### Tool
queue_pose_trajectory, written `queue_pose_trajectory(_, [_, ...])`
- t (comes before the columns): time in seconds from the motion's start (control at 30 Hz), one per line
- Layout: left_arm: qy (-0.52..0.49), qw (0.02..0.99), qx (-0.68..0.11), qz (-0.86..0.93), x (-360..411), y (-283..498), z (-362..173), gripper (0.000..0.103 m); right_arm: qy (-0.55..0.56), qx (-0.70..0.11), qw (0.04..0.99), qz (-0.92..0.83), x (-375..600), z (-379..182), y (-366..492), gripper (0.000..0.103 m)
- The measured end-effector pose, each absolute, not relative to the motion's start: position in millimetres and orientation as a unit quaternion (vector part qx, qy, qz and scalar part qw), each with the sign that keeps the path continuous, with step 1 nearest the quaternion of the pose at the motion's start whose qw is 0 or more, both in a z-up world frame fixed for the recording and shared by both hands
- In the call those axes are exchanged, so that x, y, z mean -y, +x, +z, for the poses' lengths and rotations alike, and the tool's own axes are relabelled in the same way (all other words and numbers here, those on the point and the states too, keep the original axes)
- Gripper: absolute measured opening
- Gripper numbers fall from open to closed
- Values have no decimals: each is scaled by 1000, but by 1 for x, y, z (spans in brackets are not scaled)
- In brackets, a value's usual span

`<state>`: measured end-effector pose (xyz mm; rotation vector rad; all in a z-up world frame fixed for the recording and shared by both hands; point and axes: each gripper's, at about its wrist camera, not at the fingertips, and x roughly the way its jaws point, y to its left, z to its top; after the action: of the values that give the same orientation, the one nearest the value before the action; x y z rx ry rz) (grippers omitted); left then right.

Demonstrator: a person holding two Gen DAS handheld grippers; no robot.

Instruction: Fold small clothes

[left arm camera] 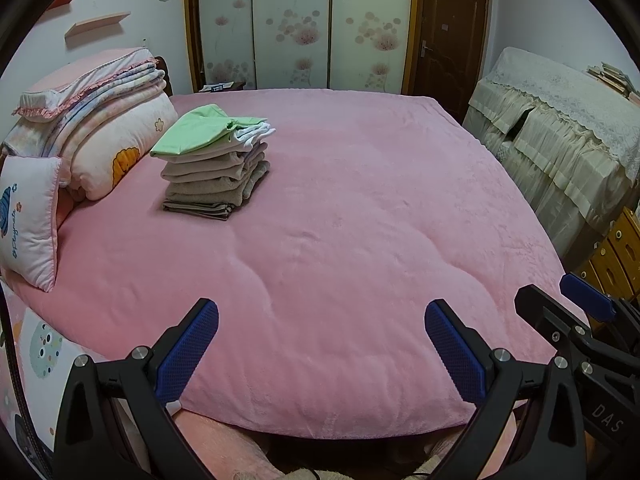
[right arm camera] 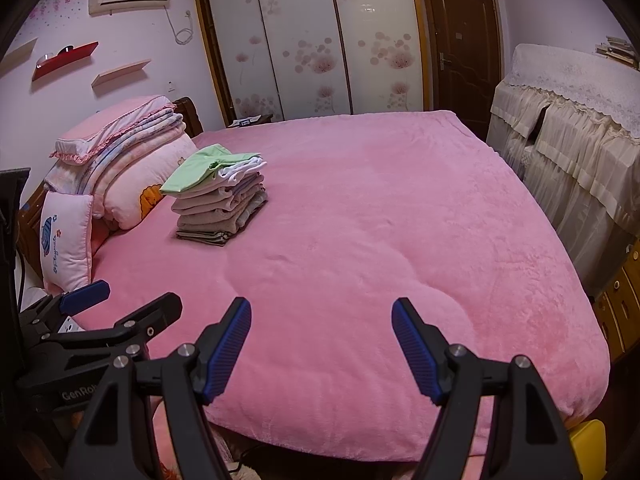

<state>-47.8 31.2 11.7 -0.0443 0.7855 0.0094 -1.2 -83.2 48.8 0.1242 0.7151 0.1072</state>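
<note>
A stack of folded small clothes [left arm camera: 216,164] stands on the pink bed [left arm camera: 360,220] toward its far left; the top piece is light green, with white and beige-grey pieces under it. The same stack [right arm camera: 220,196] shows in the right wrist view. My left gripper [left arm camera: 322,312] hovers open over the bed's near edge, nothing between its blue pads. My right gripper [right arm camera: 322,308] is open too and holds nothing, side by side with the left. Both are far from the stack. Each gripper shows at the edge of the other's view.
Folded quilts and a pillow [left arm camera: 100,120] are piled at the bed's head, with a small white cushion [left arm camera: 30,216] beside them. A cloth-covered piece of furniture [left arm camera: 560,128] stands along the right. Wardrobe doors [left arm camera: 296,24] and a brown door [left arm camera: 448,28] lie beyond the bed.
</note>
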Motion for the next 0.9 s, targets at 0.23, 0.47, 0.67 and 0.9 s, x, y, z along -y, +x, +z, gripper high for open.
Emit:
queue_pose_trajectory(0.23, [-22,923,-384,4,-31,-47,11,102,60,-350,933,52,84,49,-1,73])
queue_pose_trajectory(0.47, [-19,922,-387,-1,-30,-43,8,102,62,-351,933,51,87,46,-1,73])
queue_pose_trajectory(0.67, [-18,921,-389,-2,-29,-40,7,102,63,-351,933,50,88,44,-2,73])
queue_pose_trajectory(0.9, [-18,921,-390,-2,-29,-39,7,102,62,-352,933,50,88,44,-2,73])
